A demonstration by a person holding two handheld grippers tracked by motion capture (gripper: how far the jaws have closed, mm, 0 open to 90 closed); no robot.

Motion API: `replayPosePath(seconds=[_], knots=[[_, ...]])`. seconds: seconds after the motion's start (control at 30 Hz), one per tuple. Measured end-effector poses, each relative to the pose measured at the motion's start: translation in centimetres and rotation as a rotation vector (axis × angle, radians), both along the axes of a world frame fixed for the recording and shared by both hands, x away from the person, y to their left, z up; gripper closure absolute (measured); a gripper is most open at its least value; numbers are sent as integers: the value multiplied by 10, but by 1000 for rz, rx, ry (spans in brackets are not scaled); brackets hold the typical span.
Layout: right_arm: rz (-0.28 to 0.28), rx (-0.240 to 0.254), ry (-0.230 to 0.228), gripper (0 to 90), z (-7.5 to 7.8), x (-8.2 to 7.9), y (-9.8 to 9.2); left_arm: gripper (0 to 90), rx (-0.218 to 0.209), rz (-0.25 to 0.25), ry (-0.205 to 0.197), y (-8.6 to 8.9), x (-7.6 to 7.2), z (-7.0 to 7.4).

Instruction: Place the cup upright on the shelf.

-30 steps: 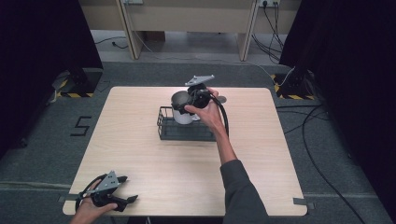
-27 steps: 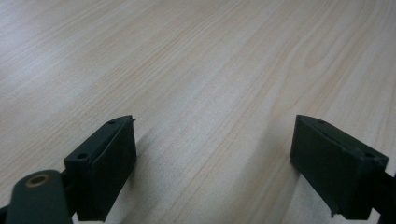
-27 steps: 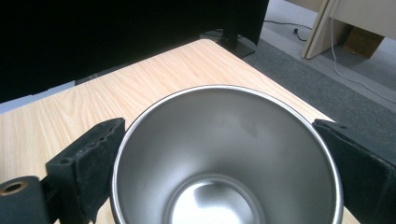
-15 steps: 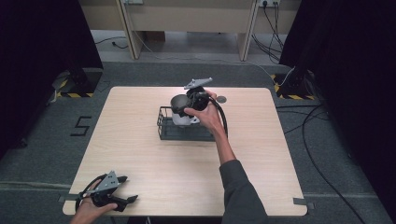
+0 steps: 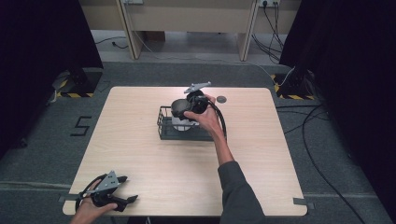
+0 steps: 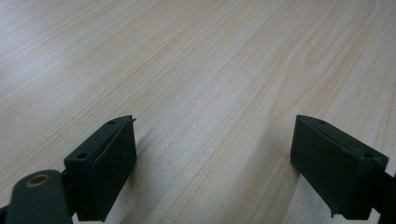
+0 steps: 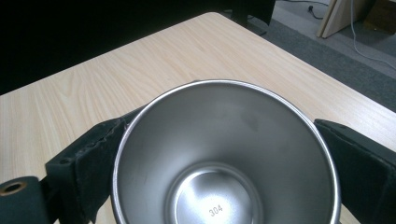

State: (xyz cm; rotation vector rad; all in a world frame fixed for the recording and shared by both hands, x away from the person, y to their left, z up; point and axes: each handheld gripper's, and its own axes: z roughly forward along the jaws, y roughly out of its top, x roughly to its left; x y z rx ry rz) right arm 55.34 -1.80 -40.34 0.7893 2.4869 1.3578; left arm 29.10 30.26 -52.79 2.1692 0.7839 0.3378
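A stainless steel cup [image 7: 224,158] sits between my right gripper's jaws, its open mouth facing the camera and "304" stamped on its bottom. My right gripper [image 7: 224,186] is shut on it, one pad pressing each side of the rim. In the high view the right gripper [image 5: 185,113] points down over a black wire basket [image 5: 164,127] at the middle of the table, with the cup [image 5: 181,123] low inside the basket. My left gripper [image 5: 130,188] rests at the table's near left corner. Its jaws [image 6: 215,154] are open, with bare wood between them.
The light wooden table [image 5: 140,154] has bare surface around the basket. A small dark round mark [image 5: 221,99] lies just beyond the right hand. A black cable [image 5: 219,119] loops from the right gripper along the forearm. The table's near edge runs right beside the left gripper.
My right hand has come down a little with the cup, bringing it lower into the wire basket. The left gripper has stayed where it was.
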Motion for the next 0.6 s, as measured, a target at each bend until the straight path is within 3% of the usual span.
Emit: replayPosePath(seconds=[0.4, 0.6], knots=[[2, -7, 15, 56, -2, -2, -1, 138, 2, -1, 0, 0, 0, 0], [-27, -24, 13, 54, -1, -4, 3, 138, 1, -1, 0, 0, 0, 0]])
